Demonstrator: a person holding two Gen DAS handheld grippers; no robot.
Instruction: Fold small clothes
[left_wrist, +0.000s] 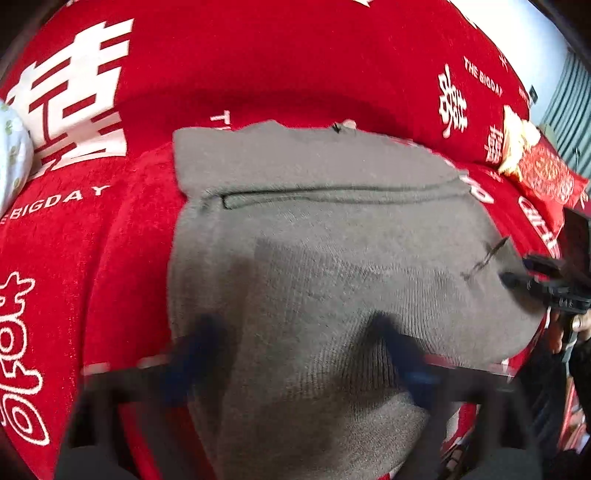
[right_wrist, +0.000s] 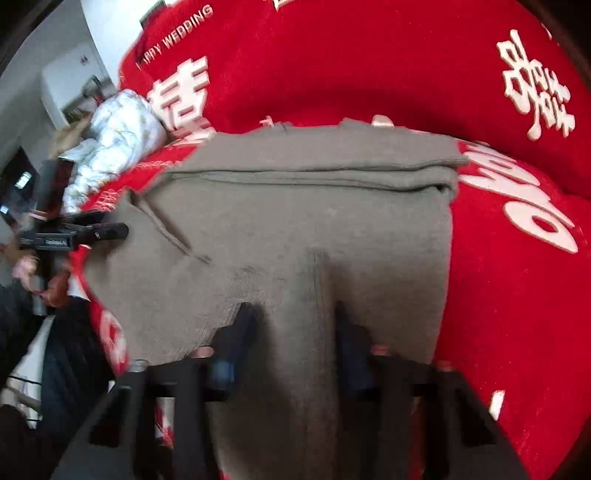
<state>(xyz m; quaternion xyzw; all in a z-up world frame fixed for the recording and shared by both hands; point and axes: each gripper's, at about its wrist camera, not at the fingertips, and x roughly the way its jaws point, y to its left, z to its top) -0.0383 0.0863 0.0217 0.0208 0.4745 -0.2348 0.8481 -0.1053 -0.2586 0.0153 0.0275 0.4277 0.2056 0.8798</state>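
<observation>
A grey knit garment (left_wrist: 325, 240) lies partly folded on a red bedspread (left_wrist: 110, 236); it also shows in the right wrist view (right_wrist: 295, 221). My left gripper (left_wrist: 295, 332) has its blue-tipped fingers spread wide over the garment's near edge, blurred by motion. My right gripper (right_wrist: 291, 317) also has its fingers apart, with a ridge of grey fabric lying between them. The right gripper also shows at the garment's right corner in the left wrist view (left_wrist: 517, 277). The left gripper shows at the garment's left corner in the right wrist view (right_wrist: 122, 230).
The bedspread (right_wrist: 517, 295) carries white lettering. A white patterned bundle of cloth (right_wrist: 114, 147) lies at the far left of the bed. A red and gold package (left_wrist: 543, 173) lies at the far right. The person's hand (right_wrist: 33, 273) holds a gripper handle.
</observation>
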